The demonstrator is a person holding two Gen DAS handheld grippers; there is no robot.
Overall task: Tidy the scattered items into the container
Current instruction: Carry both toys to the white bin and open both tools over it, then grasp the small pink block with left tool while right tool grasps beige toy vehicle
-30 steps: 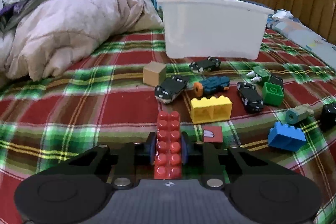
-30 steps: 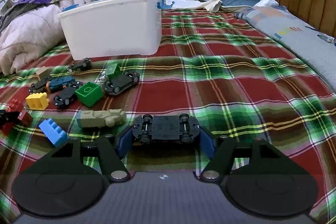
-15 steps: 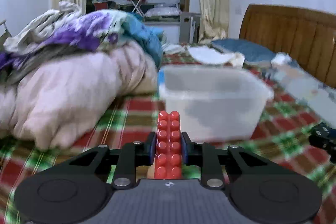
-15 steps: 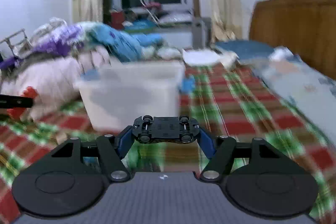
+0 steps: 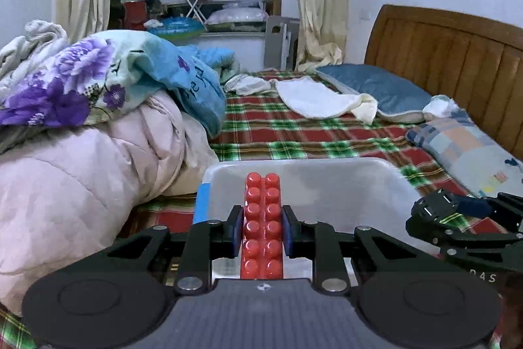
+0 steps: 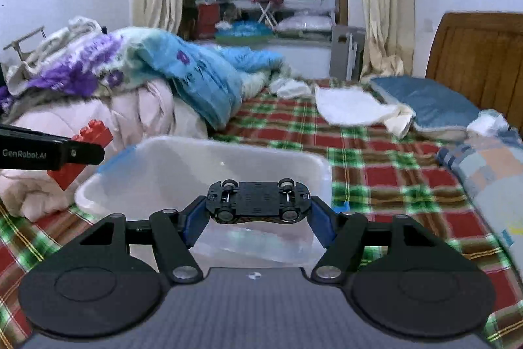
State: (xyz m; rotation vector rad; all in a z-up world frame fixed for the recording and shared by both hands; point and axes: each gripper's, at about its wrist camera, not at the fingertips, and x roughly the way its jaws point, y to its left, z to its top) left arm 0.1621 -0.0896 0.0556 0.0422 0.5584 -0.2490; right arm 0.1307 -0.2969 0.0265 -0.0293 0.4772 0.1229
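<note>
Both grippers have come up off the plaid blanket [image 5: 261,126] and now hang over the white plastic bin [image 6: 163,165], so the loose toys on the bed have dropped out of sight. The left gripper [image 5: 260,233] has its jaws narrow, squeezing a long red building brick [image 5: 261,224] that points toward the far wall. The right gripper [image 6: 258,211] has its jaws about half wide, holding a black toy car [image 6: 258,201] upside down, wheels up. In the left view the right gripper and car show at the right, over the bin's right edge. A pink quilt [image 5: 81,179] is piled to the left of the bin.
</note>
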